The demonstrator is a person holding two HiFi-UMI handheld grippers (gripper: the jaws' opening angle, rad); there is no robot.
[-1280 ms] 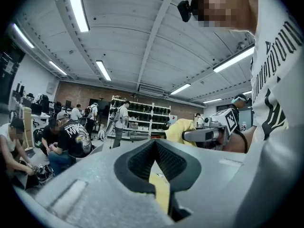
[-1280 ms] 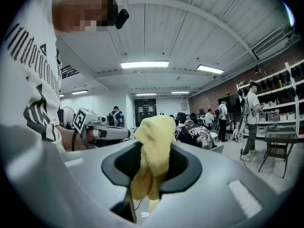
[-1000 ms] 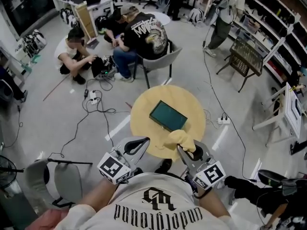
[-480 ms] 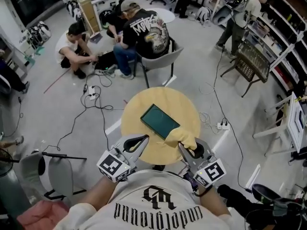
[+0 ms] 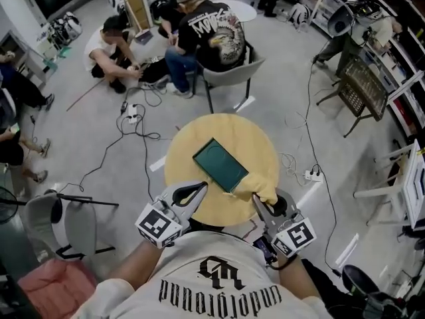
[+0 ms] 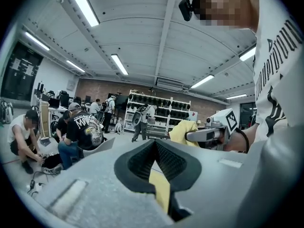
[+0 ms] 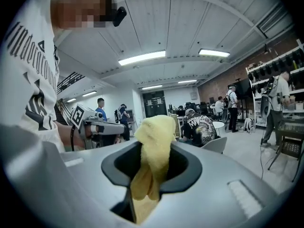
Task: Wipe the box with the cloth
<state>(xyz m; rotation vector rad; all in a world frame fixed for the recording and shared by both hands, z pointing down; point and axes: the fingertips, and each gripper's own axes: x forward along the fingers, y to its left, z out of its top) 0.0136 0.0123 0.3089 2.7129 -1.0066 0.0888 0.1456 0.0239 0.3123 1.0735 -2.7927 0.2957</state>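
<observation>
While the head view looked steeply down, the round yellow table (image 5: 249,135) stood in the middle of the floor with the dark green box (image 5: 220,164) lying flat and skewed on it. The right gripper (image 5: 257,203) was clamped on the yellow cloth (image 5: 256,187), which rested on the table's near right part with its edge touching the box's near corner; a second before, the cloth had sat just short of that corner. The left gripper (image 5: 199,189) hung over the table's near edge, apart from the box, much as it had a second earlier.

In the left gripper view, the left gripper (image 6: 155,144) had its jaws closed tip to tip with nothing gripped; only a strip of yellow showed through the gap behind the tips. Off to the right, the cloth (image 6: 182,131) bulged from the right gripper (image 6: 190,137).

In the right gripper view, the right gripper (image 7: 151,163) was clenched on the cloth (image 7: 153,141), which stood up as a thick fold between the jaws and trailed down behind them. The left gripper (image 7: 105,128) showed at the left.
</observation>
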